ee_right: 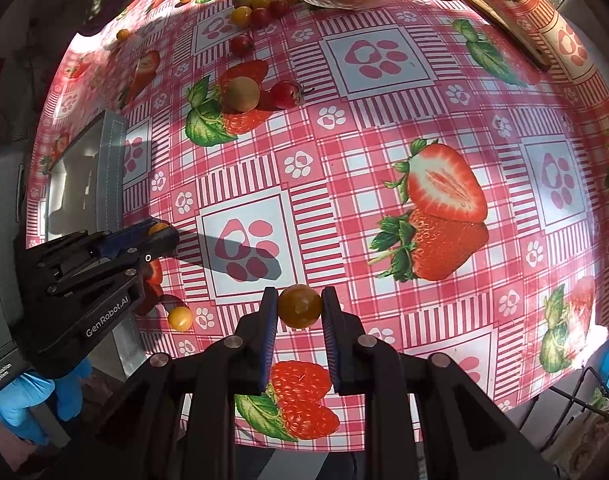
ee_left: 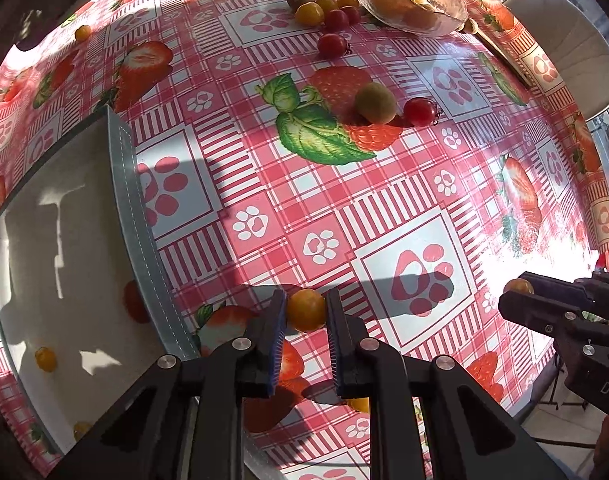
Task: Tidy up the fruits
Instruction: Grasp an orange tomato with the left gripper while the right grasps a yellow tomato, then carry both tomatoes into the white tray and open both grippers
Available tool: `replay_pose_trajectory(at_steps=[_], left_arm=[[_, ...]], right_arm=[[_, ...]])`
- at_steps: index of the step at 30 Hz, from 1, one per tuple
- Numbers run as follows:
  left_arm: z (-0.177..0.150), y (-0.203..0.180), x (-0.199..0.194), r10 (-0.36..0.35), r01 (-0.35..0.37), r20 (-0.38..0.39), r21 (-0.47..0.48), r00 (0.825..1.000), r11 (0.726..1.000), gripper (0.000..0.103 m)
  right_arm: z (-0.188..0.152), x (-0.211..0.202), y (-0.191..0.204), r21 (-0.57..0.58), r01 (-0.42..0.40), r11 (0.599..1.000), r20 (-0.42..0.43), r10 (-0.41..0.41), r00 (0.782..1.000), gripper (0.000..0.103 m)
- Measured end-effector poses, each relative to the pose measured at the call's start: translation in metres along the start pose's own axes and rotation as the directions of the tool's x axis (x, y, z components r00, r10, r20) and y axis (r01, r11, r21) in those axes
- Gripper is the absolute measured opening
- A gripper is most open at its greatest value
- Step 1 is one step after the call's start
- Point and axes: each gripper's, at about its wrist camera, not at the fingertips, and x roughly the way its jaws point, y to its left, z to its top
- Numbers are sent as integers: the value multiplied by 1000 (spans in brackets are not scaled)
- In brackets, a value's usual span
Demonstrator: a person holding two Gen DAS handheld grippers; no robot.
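Observation:
My left gripper [ee_left: 305,312] points straight down over the tablecloth, shut on a yellow cherry tomato [ee_left: 306,310] just right of the grey-rimmed white tray [ee_left: 124,184]. In the right wrist view the same left gripper [ee_right: 162,233] shows at the left with that tomato [ee_right: 158,228] at its tips. My right gripper [ee_right: 298,308] is shut on an orange-yellow cherry tomato [ee_right: 299,306] above the cloth. It also shows at the right edge of the left wrist view, right gripper [ee_left: 514,292], with its tomato [ee_left: 518,286]. One yellow tomato [ee_left: 45,359] lies in the tray.
A glass bowl [ee_left: 452,12] of orange fruit stands at the far side, with several loose red, yellow and green tomatoes [ee_left: 328,12] beside it. A green-brown tomato [ee_left: 375,103] and a red one [ee_left: 420,111] lie mid-table. Another yellow tomato [ee_right: 180,318] lies near the left gripper. A blue-gloved hand [ee_right: 16,400] holds it.

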Motion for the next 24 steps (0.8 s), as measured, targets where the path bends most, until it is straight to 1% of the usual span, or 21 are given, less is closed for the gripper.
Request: replay_pose_trajectory(at_steps=[5, 12, 17, 24], left_arm=[[-7, -1, -16, -37, 37, 19, -26, 999, 999, 20], [-8, 5, -48, -57, 61, 68, -45, 996, 997, 20], [-9, 20, -58, -59, 68, 106, -75, 993, 995, 20], [-28, 46, -75, -41, 60, 144, -132, 989, 989, 20]], right_arm=[[3, -8, 0, -4, -10, 1000, 11, 10, 1000, 24], [10, -18, 8, -23, -16, 1000, 23, 17, 1000, 24], [15, -23, 22, -59, -18, 998, 25, 20, 999, 24], [22, -24, 53, -124, -22, 992, 20, 24, 999, 24]])
